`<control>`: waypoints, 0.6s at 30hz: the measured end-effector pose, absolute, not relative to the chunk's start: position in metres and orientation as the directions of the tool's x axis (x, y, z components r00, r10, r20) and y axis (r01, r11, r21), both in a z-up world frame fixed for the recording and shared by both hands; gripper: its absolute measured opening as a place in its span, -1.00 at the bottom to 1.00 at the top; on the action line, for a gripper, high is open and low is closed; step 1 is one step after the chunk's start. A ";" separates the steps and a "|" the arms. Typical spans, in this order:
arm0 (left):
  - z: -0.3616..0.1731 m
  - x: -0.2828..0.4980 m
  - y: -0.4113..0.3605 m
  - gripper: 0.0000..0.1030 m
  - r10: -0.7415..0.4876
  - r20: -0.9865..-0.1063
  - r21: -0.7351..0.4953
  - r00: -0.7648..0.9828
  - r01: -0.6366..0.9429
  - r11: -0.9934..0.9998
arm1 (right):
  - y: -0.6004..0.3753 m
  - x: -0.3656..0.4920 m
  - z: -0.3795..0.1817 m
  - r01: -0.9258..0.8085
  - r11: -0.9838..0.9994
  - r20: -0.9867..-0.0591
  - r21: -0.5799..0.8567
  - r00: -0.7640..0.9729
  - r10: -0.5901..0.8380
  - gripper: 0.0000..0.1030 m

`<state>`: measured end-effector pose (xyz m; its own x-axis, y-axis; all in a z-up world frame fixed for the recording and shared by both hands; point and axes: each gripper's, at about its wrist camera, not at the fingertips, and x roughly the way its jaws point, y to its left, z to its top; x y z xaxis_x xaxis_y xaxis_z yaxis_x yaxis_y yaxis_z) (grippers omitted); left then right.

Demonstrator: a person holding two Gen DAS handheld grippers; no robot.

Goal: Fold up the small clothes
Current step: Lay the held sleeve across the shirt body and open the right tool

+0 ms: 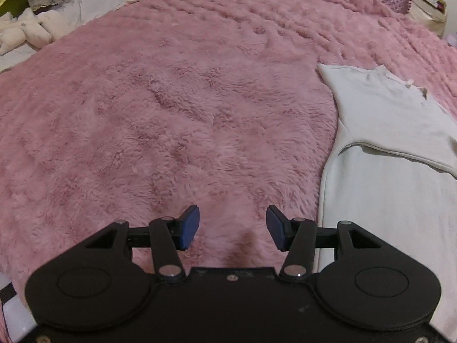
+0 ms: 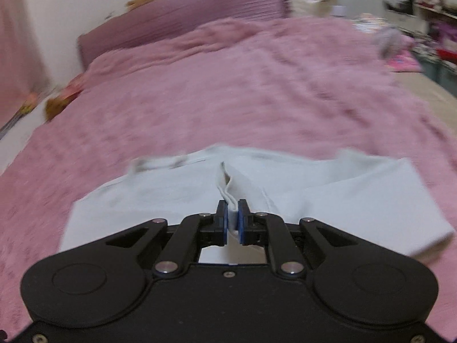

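Okay, white garment (image 1: 394, 154) lies flat on the pink fluffy blanket (image 1: 185, 108) covering the bed, off to the right side in the left wrist view, looks like a small tee or bodysuit, a sleeve already lapped over the body. Left gripper (image 1: 232, 227) hovers over bare blanket just beside the garment's left edge, pads spread apart, holding nothing. Right gripper (image 2: 233, 218) is clamped tight on a pinched ridge of the same garment (image 2: 328, 200), a doubled fold of cloth showing between the blue pads. Right view is motion blurred so fine detail is unclear.

Handling guess: light, thin, soft knit, zero stiffness, will drape and sag from any single pinch point, and the fuzzy blanket probably drags on it rather than letting it slide. Best holds are hems, side seam or corners, two points at once to keep an edge straight; a mid-panel pinch bunches it.

Orientation: long axis runs away from the left camera, neckline with a small tag at the far end, hem toward the near end, which runs out of frame
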<state>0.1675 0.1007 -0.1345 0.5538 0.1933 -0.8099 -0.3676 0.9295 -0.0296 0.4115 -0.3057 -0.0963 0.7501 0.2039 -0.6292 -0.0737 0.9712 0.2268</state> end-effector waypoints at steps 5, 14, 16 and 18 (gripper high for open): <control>-0.134 0.157 0.119 0.04 0.151 -0.804 -0.090 0.575 -0.368 0.925 | -0.212 0.410 -0.108 -0.183 0.958 -0.655 0.220 0.700 0.284 -0.93; -0.153 0.144 0.148 0.04 0.119 -0.821 -0.144 0.558 -0.406 0.903 | -0.103 0.401 -0.149 -0.269 0.931 -0.716 0.245 0.598 0.361 -0.92; -0.156 0.142 0.150 0.04 0.120 -0.826 -0.143 0.550 -0.411 0.900 | -0.092 0.398 -0.159 -0.270 0.930 -0.732 0.249 0.577 0.364 -0.92; -0.159 0.141 0.152 0.04 0.117 -0.830 -0.148 0.545 -0.417 0.897 | -0.083 0.393 -0.169 -0.265 0.939 -0.748 0.219 0.573 0.336 -0.92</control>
